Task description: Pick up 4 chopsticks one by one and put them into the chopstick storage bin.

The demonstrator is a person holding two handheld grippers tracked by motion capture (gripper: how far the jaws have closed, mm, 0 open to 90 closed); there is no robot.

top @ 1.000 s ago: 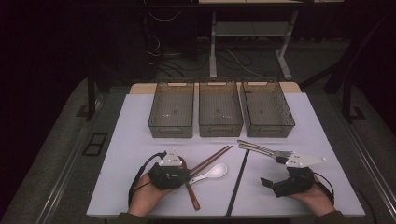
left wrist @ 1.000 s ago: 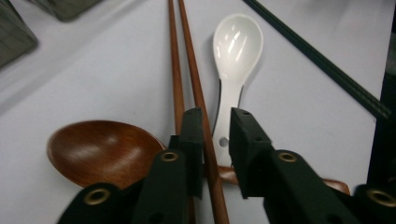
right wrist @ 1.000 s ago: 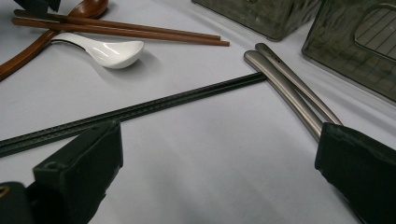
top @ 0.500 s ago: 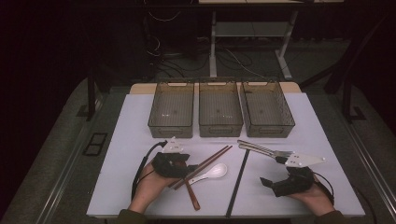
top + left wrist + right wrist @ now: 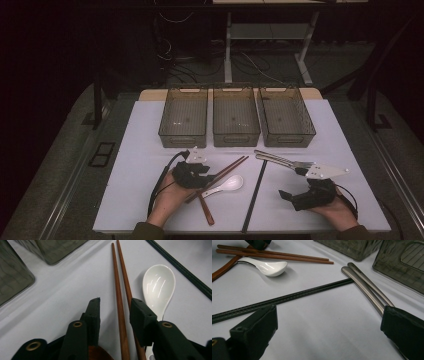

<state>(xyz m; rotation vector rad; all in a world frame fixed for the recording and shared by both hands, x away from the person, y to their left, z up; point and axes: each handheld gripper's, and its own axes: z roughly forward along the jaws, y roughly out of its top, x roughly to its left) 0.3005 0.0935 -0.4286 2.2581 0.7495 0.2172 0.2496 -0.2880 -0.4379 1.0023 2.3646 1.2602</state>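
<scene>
While the left hand-held gripper [image 5: 113,312] straddles the pair of brown wooden chopsticks [image 5: 121,290] low over the white worktop [image 5: 135,145], its jaws have just been closing yet stand released, one stick in the gap and the other running under the right-hand pad, neither pinched. In the left gripper view the sticks' long axis runs from 6 toward 12 o'clock, straight ahead of the jaws; in the high view they slant toward 2 o'clock. The left hand is plainly the nearer. A white ceramic spoon [image 5: 158,286] lies just beside them at 3 o'clock, touching or nearly so. The right hand-held gripper [image 5: 329,332] rests well apart with jaws released, black chopsticks [image 5: 287,298] and metal cutlery handles [image 5: 367,287] ahead of it. The sticks' near ends are hidden beneath the jaws, where a brown wooden spoon [image 5: 98,353] is cut off.
</scene>
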